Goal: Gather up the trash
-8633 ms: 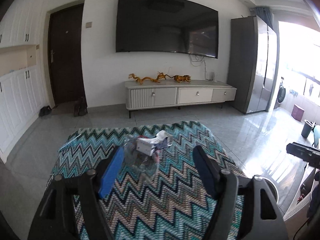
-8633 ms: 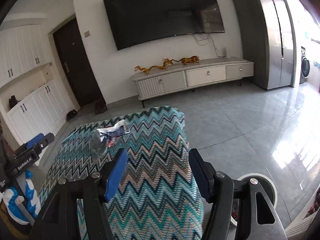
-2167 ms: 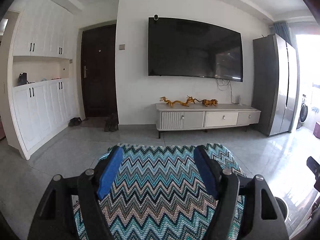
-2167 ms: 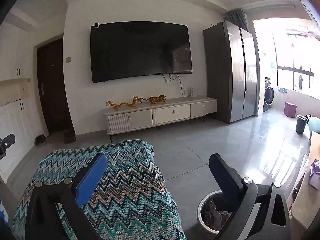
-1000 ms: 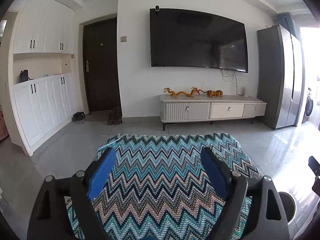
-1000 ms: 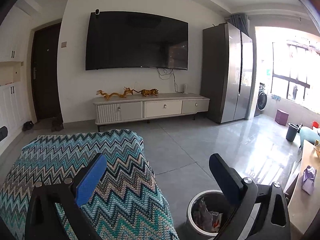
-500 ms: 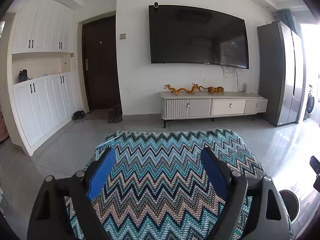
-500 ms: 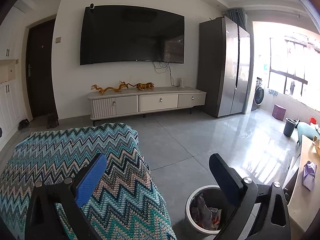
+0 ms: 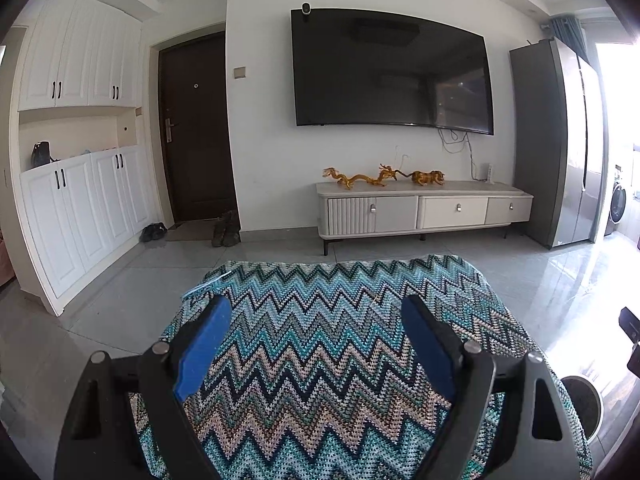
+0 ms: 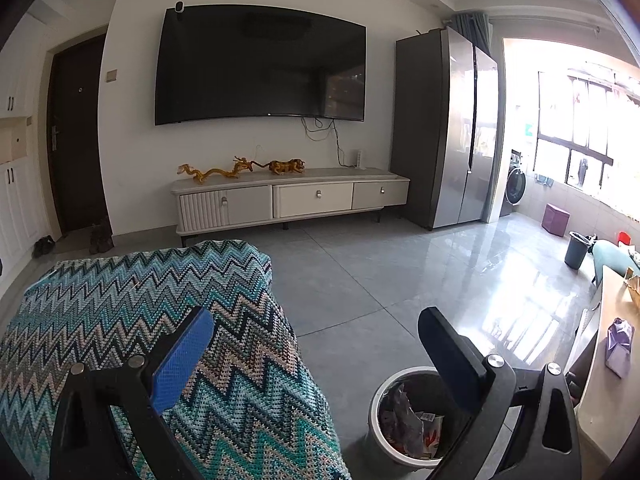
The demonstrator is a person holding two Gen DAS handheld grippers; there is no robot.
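Note:
My left gripper (image 9: 316, 316) is open over a table covered by a zigzag teal cloth (image 9: 320, 344), with nothing between its blue pads. No trash lies on the cloth. My right gripper (image 10: 316, 328) is open too, its fingers spanning the cloth's right edge (image 10: 240, 320) and the floor. Below its right finger stands a round white bin (image 10: 384, 440) with crumpled wrappers (image 10: 404, 424) inside. The same bin's rim (image 9: 588, 404) shows at the lower right of the left wrist view.
A white TV cabinet (image 9: 424, 212) with gold figurines stands under a wall TV (image 9: 392, 72). A grey fridge (image 10: 448, 132) is at the right. A wooden counter (image 10: 612, 360) with a purple wrapper (image 10: 620, 344) lies at the far right. A dark bucket (image 10: 578, 248) stands near the window.
Both grippers have sunk slightly, so the cloth and the bin show a little larger and nearer. Neither gripper's jaws have changed.

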